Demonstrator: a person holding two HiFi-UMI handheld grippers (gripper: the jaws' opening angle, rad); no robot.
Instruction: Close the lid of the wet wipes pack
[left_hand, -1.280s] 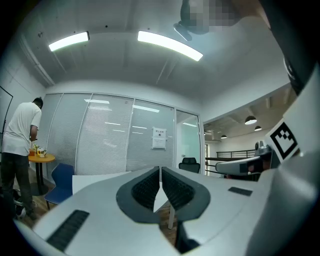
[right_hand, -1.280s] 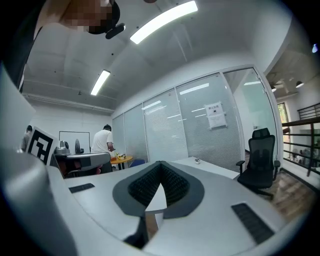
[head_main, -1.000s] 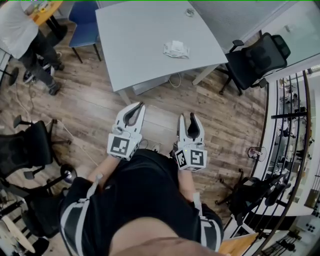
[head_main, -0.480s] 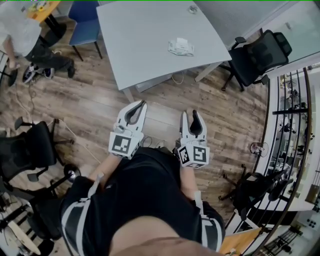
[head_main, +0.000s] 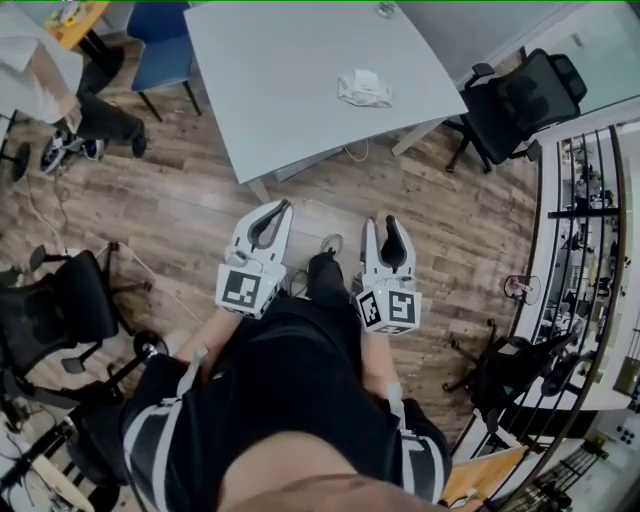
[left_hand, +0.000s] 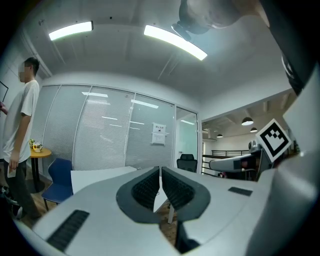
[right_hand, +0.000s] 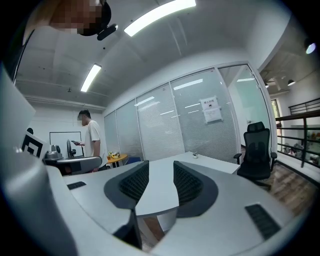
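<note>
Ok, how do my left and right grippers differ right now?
The left gripper's jaws meet at the tips; the right gripper's jaws stand apart. In the head view the left gripper slants toward the right gripper, which points straighter ahead. Both are empty, short of the table.

Office, meeting-room end. Landmark is the big white table. A black mesh swivel chair sits at its right corner and a blue chair at its left side. Another black swivel chair stands well off to the table's near left. Wood-plank floor runs under it. Behind the table are full-height glass partitions with blinds, with a paper notice stuck on the glass. Strip lights hang overhead. A metal railing runs to the table's right.
</note>
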